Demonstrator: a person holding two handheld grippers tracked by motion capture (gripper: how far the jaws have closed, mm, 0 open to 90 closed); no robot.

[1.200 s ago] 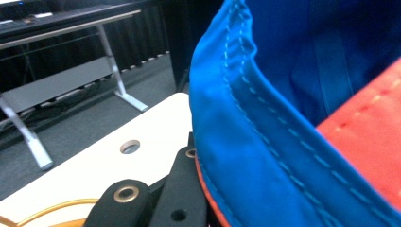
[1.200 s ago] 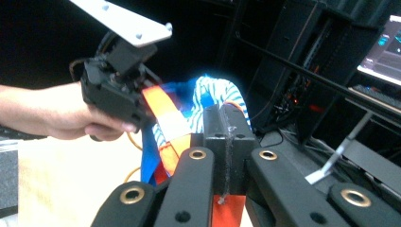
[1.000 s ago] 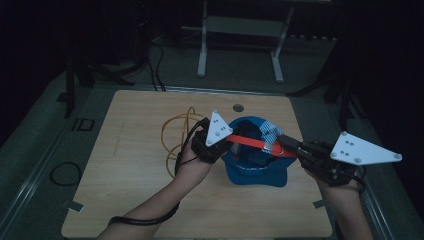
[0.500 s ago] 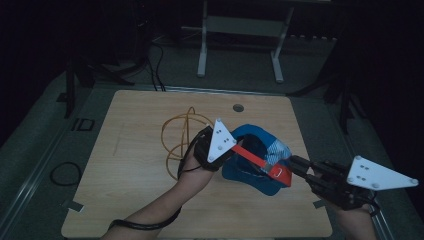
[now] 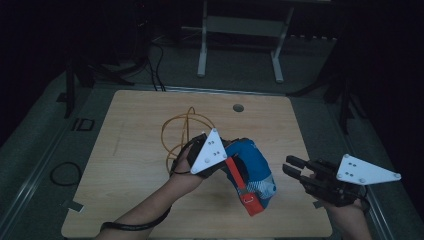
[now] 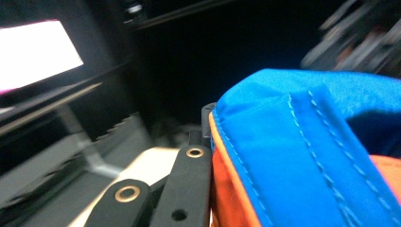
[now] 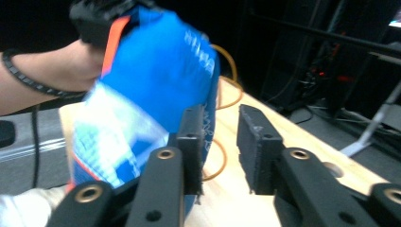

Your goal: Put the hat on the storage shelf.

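A blue bag (image 5: 255,167) with an orange strap (image 5: 234,175) and a red buckle (image 5: 250,204) hangs just above the wooden table (image 5: 125,150). My left gripper (image 5: 227,152) is shut on the bag's top edge. In the left gripper view the blue and orange fabric (image 6: 302,156) covers one jaw of that gripper (image 6: 210,127). My right gripper (image 5: 292,167) hovers to the bag's right, apart from it. Its jaws have just been opening. In the right gripper view the right gripper (image 7: 220,127) has nothing between its pads, and the bag (image 7: 161,71) hangs beside its left jaw.
A coiled orange cable (image 5: 182,130) lies on the table behind the left hand. A round hole (image 5: 238,107) sits near the table's far edge. A metal stand (image 5: 240,30) is on the floor beyond. Dark cables (image 5: 65,172) lie left of the table.
The right gripper let go of the orange strap, opened, and drew back toward the near right corner. The strap, taut before, now hangs slack with the bag.
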